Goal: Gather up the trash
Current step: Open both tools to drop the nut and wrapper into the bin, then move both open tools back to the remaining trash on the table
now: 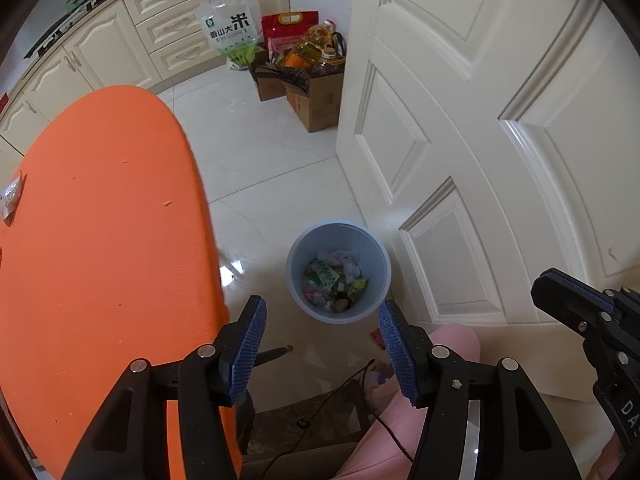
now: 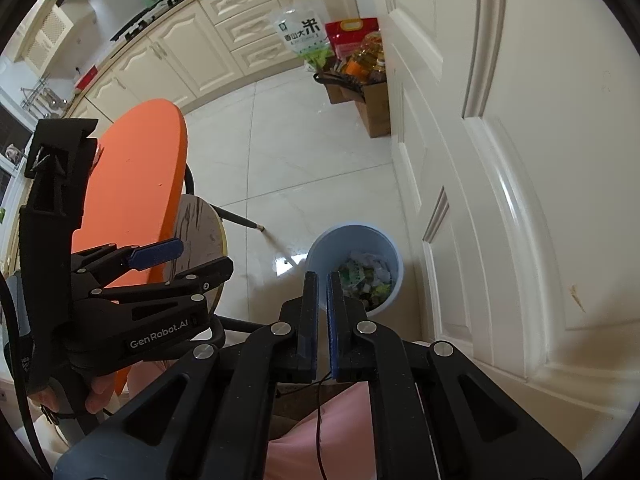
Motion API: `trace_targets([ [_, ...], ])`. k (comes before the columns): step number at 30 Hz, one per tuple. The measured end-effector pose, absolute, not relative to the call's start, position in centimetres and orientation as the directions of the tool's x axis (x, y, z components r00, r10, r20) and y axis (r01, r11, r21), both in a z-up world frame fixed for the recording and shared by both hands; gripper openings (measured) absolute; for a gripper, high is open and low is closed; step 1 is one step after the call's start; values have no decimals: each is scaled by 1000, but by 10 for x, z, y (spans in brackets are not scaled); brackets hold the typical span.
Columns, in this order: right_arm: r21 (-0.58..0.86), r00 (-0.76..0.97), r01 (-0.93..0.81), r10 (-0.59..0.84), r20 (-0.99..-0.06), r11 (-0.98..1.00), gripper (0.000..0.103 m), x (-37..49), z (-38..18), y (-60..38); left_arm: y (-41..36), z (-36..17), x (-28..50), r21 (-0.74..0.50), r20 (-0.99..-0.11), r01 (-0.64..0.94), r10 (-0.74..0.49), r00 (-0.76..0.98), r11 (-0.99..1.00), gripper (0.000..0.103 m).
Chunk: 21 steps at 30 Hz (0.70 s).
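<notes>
one bin (image 1: pixel 338 270), two boxes (image 1: pixel 316 100), two bags (image 1: pixel 232 32)

"GenRobot.AI" is printed in white on the black body of the left gripper (image 2: pixel 202 258), as seen from the right wrist. The letters "DA" are seen on the right gripper (image 1: pixel 538 280), the rest being cut off. Large Chinese characters, "香山大米", are printed on the clear rice bag (image 1: pixel 231 32) leaning against the cabinet drawers (image 1: pixel 176 20).
</notes>
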State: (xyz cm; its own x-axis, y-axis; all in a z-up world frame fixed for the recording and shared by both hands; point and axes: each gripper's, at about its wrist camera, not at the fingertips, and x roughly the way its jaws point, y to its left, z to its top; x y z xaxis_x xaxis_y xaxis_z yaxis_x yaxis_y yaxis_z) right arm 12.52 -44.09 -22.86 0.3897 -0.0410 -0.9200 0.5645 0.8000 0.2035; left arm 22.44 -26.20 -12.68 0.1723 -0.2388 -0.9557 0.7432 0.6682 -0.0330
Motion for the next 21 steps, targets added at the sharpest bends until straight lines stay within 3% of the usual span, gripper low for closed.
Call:
trace_targets([
  [2, 203, 393, 561, -42, -919, 803, 8, 128, -227, -438, -252, -122, 219, -35, -953, 739, -245, 178, 672, 55],
  [6, 192, 403, 549, -56, -914, 814, 22, 137, -220, -428, -235, -110, 217, -30, -944, 728, -259, 204, 685, 55],
  [10, 184, 413, 527, -61, -909, 830, 27, 150, -209, -411, -214, -94, 213, -38, -930, 716, -287, 231, 697, 56],
  [12, 178, 426, 511, -68, -902, 841, 42, 159, -202, -400, -200, -87, 212, -34, -921, 703, -295, 253, 710, 57],
  [16, 174, 444, 469, -61, -894, 866, 46, 178, -191, -378, -162, -72, 215, -39, -903, 667, -312, 296, 744, 60],
  [18, 168, 455, 440, -58, -889, 882, 55, 191, -185, -362, -140, -67, 217, -43, -895, 639, -314, 318, 768, 60],
  [21, 164, 464, 392, -40, -885, 905, 57, 208, -180, -341, -111, -61, 220, -48, -887, 599, -310, 342, 799, 60],
])
